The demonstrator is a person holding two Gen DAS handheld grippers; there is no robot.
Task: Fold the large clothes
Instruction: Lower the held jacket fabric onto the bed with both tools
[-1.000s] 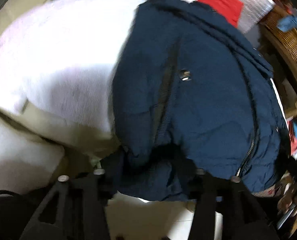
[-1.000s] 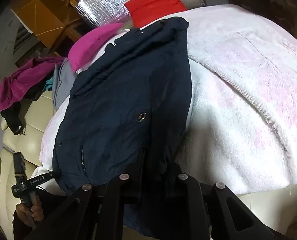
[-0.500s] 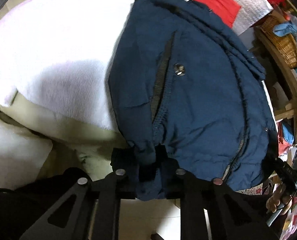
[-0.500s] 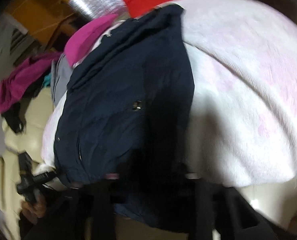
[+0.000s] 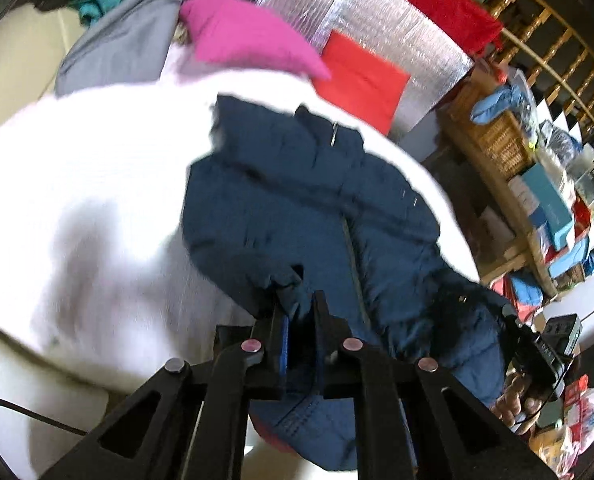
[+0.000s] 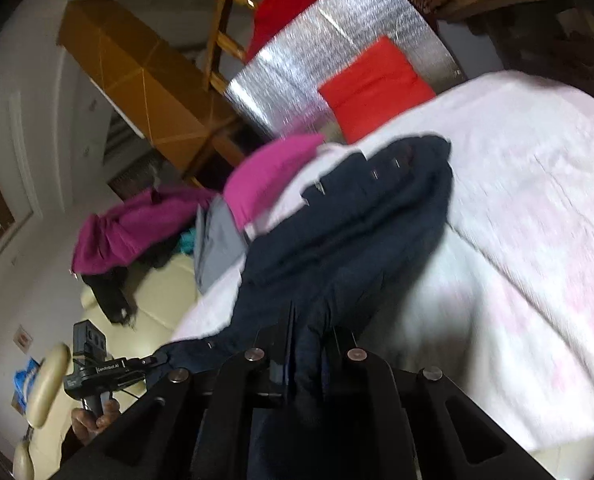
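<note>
Navy quilted fabric bunched between the jaws of the left gripper [image 5: 297, 312], which have just been closing and now clamp the near hem of the jacket [image 5: 297, 208]; likewise pinched tight in the right gripper [image 6: 311, 340], jaws together on a dark fold at the other hem corner. Lifted off the white blanket [image 5: 77, 184] compared with a moment ago, when the hem lay flat: near edge now raised, collar end resting farther off on the bed. Probably the start of a fold, hem carried toward the collar. Beyond, a pink cushion [image 5: 249, 40], a red cushion [image 5: 361, 80], then silver foil padding [image 5: 377, 20] at the back.
</note>
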